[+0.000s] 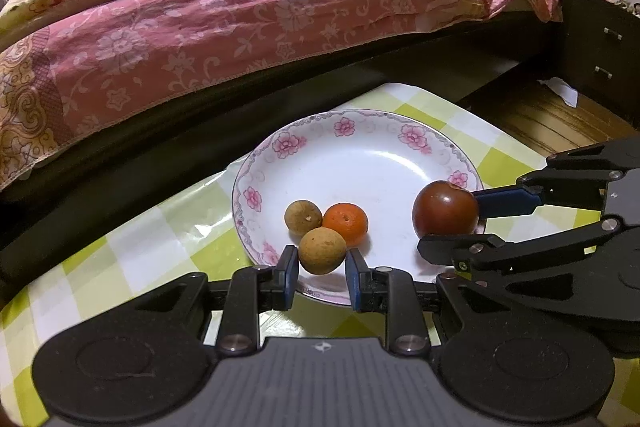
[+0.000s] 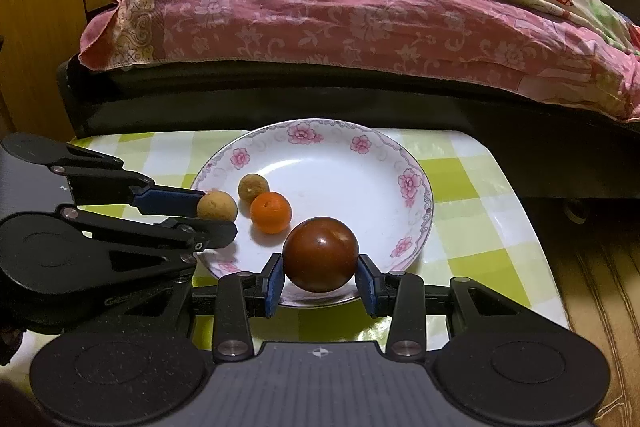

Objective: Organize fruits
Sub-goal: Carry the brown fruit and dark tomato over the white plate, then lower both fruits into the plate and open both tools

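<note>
Left gripper: the left gripper (image 1: 322,261) is closed narrow on a small round tan-brown fruit (image 1: 322,251), with the blue pads pressing on its 2 sides, over the near rim of the plate.
Right gripper: the right gripper (image 2: 320,277) grips a round dark red-brown fruit (image 2: 321,254) between its 2 blue pads, at the near edge of the same plate.
Plate: a white round ceramic plate with pink flowers on the rim (image 1: 344,127) stands on a table with green-and-white checked cloth (image 1: 132,251). In the plate lie a second small tan-brown fruit (image 1: 303,217) and a small orange citrus fruit (image 1: 345,223), touching each other.
Only in left view: a dark cabinet with 2 drawer handles (image 1: 600,51).
Only in right view: a wooden desk (image 2: 36,27).
Pose: both grippers point downward at a slant toward the plate, side by side.
Background: a bed with pink flowered cover (image 1: 240,11).
</note>
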The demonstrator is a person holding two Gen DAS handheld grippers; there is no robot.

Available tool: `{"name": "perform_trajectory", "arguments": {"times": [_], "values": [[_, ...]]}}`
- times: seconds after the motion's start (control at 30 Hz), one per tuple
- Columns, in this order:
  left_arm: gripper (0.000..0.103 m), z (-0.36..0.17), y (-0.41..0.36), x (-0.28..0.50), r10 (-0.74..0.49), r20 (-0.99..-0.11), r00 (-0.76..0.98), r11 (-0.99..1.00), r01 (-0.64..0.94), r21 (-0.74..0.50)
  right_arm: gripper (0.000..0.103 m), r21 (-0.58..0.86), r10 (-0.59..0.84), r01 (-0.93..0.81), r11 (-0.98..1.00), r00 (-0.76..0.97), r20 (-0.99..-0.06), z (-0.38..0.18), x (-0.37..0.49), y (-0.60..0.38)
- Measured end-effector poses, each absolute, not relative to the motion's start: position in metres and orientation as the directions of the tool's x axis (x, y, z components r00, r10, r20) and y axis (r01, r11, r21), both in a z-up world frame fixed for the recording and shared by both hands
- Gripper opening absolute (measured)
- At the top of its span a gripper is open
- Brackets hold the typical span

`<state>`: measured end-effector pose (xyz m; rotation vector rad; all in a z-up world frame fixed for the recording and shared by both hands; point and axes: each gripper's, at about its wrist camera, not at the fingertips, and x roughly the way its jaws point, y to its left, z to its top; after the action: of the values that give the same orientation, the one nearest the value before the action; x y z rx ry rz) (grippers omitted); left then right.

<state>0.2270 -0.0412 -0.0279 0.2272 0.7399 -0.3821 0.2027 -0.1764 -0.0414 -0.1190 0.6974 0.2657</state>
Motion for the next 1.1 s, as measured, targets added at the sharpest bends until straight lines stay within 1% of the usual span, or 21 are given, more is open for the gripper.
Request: {"name": "perform_trajectory", "arguments": {"times": [0.2,1.1], "values": [[0.032,-0.030,-0.042,0.229,-0.251,-0.690,0.678,0.907,0.413,0.076,0.035,-0.040,0.192,-0.286,0.957,0.735,-0.650,-0.046,0.209,-0.174],[0.031,-0.036,-0.045,0.240,-0.238,-0.690,0.684,0.909,0.407,0.089,0.035,-0.045,0.194,-0.291,0.956,0.737,-0.647,-0.053,0.218,-0.174]]}}
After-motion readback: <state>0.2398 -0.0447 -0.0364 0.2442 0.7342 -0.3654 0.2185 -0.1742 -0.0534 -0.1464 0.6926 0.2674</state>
